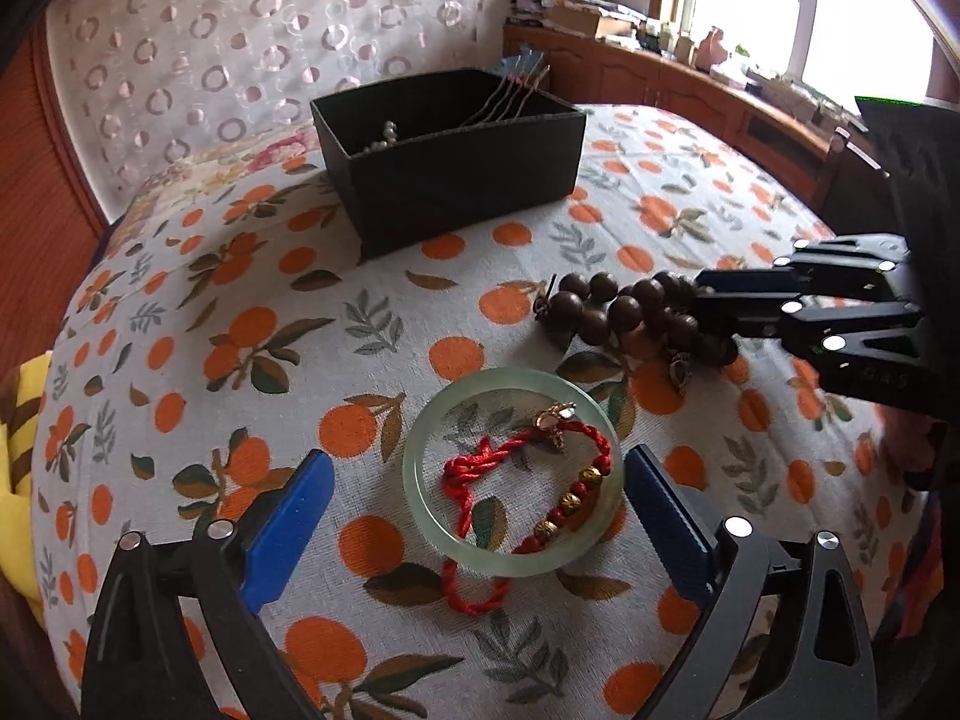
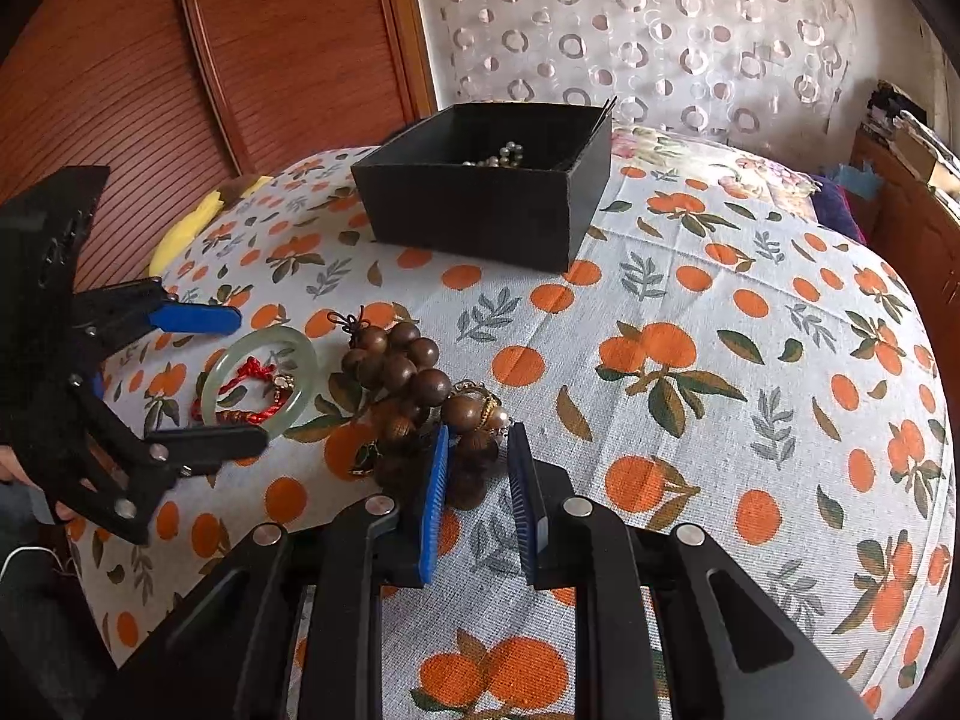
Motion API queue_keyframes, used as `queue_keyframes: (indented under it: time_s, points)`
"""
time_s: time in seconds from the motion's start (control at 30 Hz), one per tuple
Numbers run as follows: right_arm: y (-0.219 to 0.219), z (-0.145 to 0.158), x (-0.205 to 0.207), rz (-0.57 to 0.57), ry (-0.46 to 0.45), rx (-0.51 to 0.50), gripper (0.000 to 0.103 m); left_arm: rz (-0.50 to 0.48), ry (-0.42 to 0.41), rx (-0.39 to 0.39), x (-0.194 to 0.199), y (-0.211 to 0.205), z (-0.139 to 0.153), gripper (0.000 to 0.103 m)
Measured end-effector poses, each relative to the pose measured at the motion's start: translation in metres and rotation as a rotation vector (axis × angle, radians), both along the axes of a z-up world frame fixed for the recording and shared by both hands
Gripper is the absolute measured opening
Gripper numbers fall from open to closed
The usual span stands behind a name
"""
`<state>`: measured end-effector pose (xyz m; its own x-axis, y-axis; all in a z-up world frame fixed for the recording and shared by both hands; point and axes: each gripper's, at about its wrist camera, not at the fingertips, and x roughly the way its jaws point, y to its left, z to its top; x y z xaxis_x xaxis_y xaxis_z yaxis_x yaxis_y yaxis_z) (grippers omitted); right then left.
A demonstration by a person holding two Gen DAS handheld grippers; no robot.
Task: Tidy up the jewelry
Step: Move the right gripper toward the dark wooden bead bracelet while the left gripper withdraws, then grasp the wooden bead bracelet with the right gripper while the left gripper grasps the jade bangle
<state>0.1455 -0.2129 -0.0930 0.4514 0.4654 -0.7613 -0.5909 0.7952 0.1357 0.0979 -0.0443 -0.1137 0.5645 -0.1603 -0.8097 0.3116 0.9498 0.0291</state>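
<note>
A pale green jade bangle [image 1: 510, 468] lies on the orange-print cloth with a red cord bracelet with gold beads [image 1: 540, 480] across it. My left gripper [image 1: 474, 468] is open, its blue fingers on either side of the bangle; it also shows in the right wrist view [image 2: 240, 381]. A brown wooden bead bracelet [image 2: 414, 384] lies to the right, with a small gold and pearl piece [image 2: 489, 408] beside it. My right gripper [image 2: 480, 450] is narrowly open around the near beads, not clamped. The black box [image 1: 456, 168] holds pearls [image 2: 507, 155] and thin chains.
The cloth-covered surface [image 2: 690, 420] curves away at its edges. A yellow cloth [image 1: 18, 432] hangs at the left. A wooden panel [image 2: 240, 48], a circle-patterned curtain [image 1: 240, 48] and a cluttered wooden cabinet under a window [image 1: 690, 72] stand behind.
</note>
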Motion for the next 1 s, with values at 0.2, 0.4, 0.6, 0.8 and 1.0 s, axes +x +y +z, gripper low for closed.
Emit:
queue_keyframes:
  time_s: [0.2,0.4,0.6,0.8,1.0]
  points:
    - [-0.001,0.000,0.000,0.000,0.000,0.001,0.022,-0.004,-0.021,0.001,-0.002,-0.001,0.000,0.095]
    - [-0.001,0.000,0.000,0.000,-0.001,-0.001,0.021,0.006,-0.024,0.002,-0.004,0.000,0.000,0.096]
    - [0.000,-0.001,0.000,0.000,-0.002,-0.001,0.021,-0.015,-0.016,0.003,-0.005,0.001,-0.001,0.095]
    - [-0.001,-0.001,0.000,0.000,-0.002,-0.001,0.021,-0.024,-0.008,0.000,-0.005,0.000,0.001,0.088]
    - [0.000,-0.001,0.000,0.000,-0.002,-0.001,0.021,-0.067,-0.032,-0.003,-0.011,-0.008,0.005,0.069]
